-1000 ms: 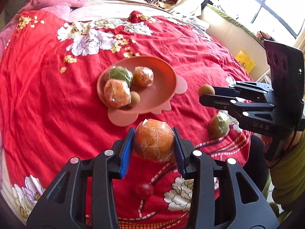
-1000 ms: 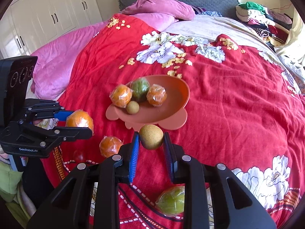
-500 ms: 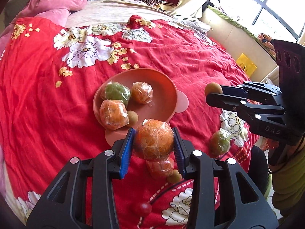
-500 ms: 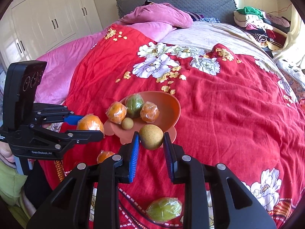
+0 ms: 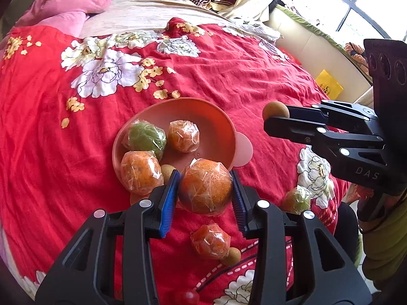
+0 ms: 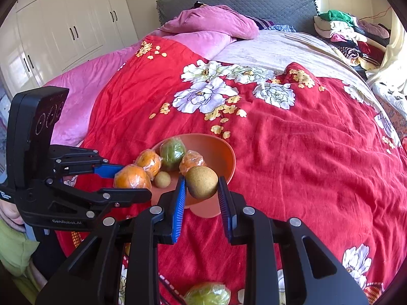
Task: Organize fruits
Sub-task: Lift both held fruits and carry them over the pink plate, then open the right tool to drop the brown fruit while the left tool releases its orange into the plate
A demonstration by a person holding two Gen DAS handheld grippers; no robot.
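Note:
My left gripper [image 5: 204,186] is shut on a plastic-wrapped orange [image 5: 205,185] and holds it at the near rim of the pink bowl [image 5: 216,124]. The bowl holds a wrapped green fruit [image 5: 145,136], two wrapped oranges [image 5: 183,135] and a small brown fruit [image 5: 166,171]. My right gripper [image 6: 201,185] is shut on a round brown fruit [image 6: 201,181], raised by the bowl's [image 6: 223,152] near edge. In the left wrist view the right gripper [image 5: 276,117] hangs to the right of the bowl. The left gripper [image 6: 132,178] shows at the left of the right wrist view.
On the red floral bedspread [image 5: 229,58] near me lie a wrapped orange [image 5: 210,240], a small brown fruit [image 5: 231,256], a wrapped green fruit [image 5: 296,199] and a small red fruit [image 5: 189,297]. Pink pillows [image 6: 211,23] and a pile of clothes [image 6: 351,33] lie at the far end.
Both grippers have moved forward toward the bowl, each still holding its fruit. The left one's orange now hangs over the bowl's near rim.

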